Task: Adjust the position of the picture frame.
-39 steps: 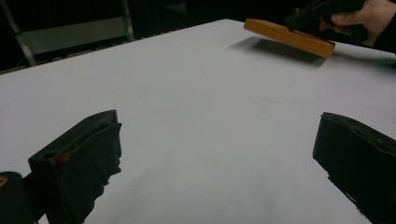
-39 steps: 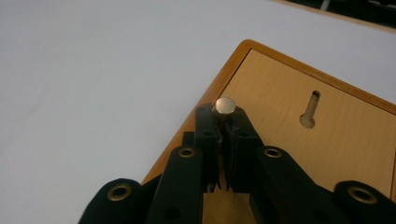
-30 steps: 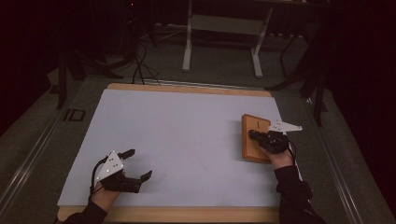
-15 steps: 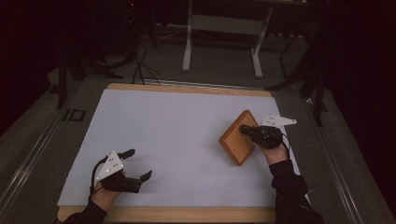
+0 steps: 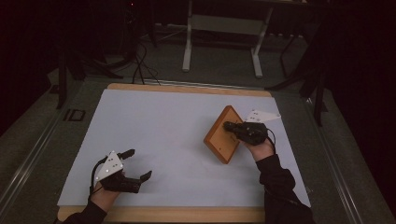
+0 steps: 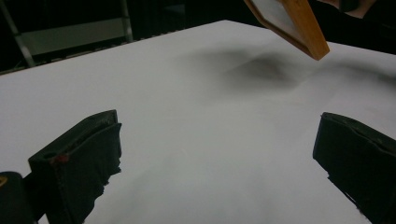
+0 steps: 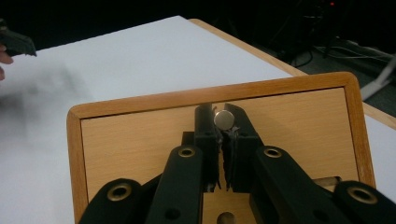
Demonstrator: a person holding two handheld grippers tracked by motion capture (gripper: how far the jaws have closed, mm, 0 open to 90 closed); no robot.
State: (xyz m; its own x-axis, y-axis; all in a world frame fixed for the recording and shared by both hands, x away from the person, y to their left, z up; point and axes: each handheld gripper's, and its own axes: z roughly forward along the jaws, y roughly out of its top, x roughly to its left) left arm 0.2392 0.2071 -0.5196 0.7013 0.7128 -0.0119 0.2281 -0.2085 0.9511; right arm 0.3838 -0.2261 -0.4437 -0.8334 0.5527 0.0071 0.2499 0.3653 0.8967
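Fingers of my right gripper (image 7: 223, 122) pinch the knob (image 7: 224, 119) of the drawer front (image 5: 223, 134), tilted above the bench (image 5: 154, 126); left gripper (image 5: 138, 164) fingers spread, well left of it.

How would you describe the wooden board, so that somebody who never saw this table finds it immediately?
Start from the white table top and go to its right half. There the right tool, in the person's hand, is shut on a small metal knob on the wooden board. The board is tilted and lifted, a shadow below it; it is the one wooden, framed thing above the sheet.
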